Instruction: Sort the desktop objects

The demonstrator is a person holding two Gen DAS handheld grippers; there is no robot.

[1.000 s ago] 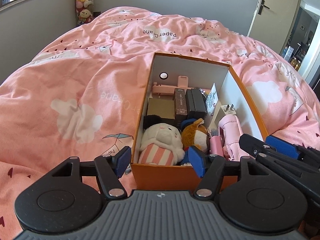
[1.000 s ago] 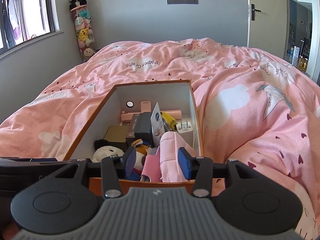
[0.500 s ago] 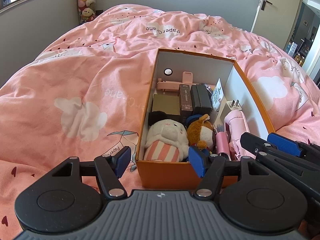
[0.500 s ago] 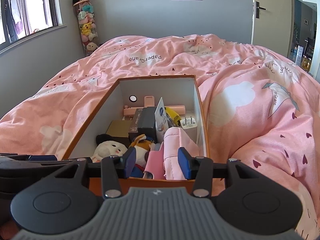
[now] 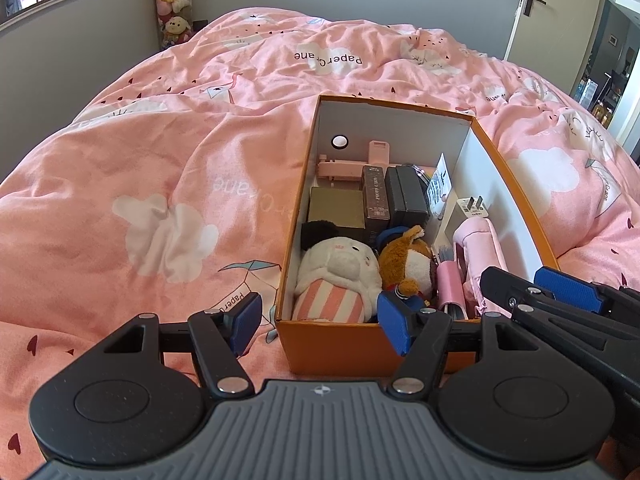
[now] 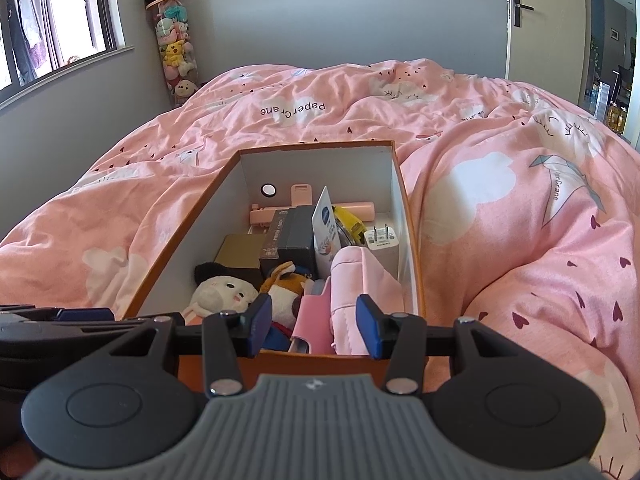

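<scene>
Since 1 s ago both views are drawn back and raised; more pink printed duvet (image 5: pixel 160 184) is shown. Left tool (image 5: pixel 320 322) and right tool (image 6: pixel 310 326) are held open, empty. Orange cardboard box (image 5: pixel 340 346), packed w/ plush toys etc., is kept at 12 o'clock, near rim just ahead. Nothing loose is seen on bed: fits sorted or pre-unpacking. Free room at 9 and 3 o'clock.
</scene>
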